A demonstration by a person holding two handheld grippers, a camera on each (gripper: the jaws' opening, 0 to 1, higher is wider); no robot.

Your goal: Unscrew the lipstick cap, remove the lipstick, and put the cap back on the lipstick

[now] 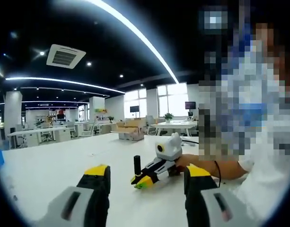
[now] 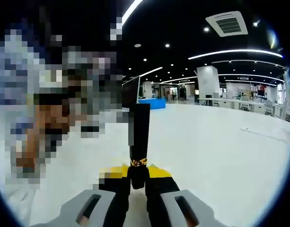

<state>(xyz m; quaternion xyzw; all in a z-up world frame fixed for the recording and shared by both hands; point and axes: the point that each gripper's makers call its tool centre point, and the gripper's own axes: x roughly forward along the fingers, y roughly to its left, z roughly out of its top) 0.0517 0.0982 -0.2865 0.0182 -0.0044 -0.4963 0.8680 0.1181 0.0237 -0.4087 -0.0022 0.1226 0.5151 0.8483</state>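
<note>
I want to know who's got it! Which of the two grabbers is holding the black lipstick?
The right gripper: its yellow-tipped jaws pinch the base of the upright black lipstick. The left gripper is wide open with nothing between its jaws.

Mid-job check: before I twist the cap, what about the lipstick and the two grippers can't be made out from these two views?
- Lipstick base: hidden between the right gripper tips in the right gripper view.
- Cap seam: the lipstick is too small in the left gripper view to tell if the cap is loosened.
- Left gripper: jaws apart, nothing between them; its body is cut off by the bottom edge.
- Table left part: covered by mosaic in the right gripper view.
</note>
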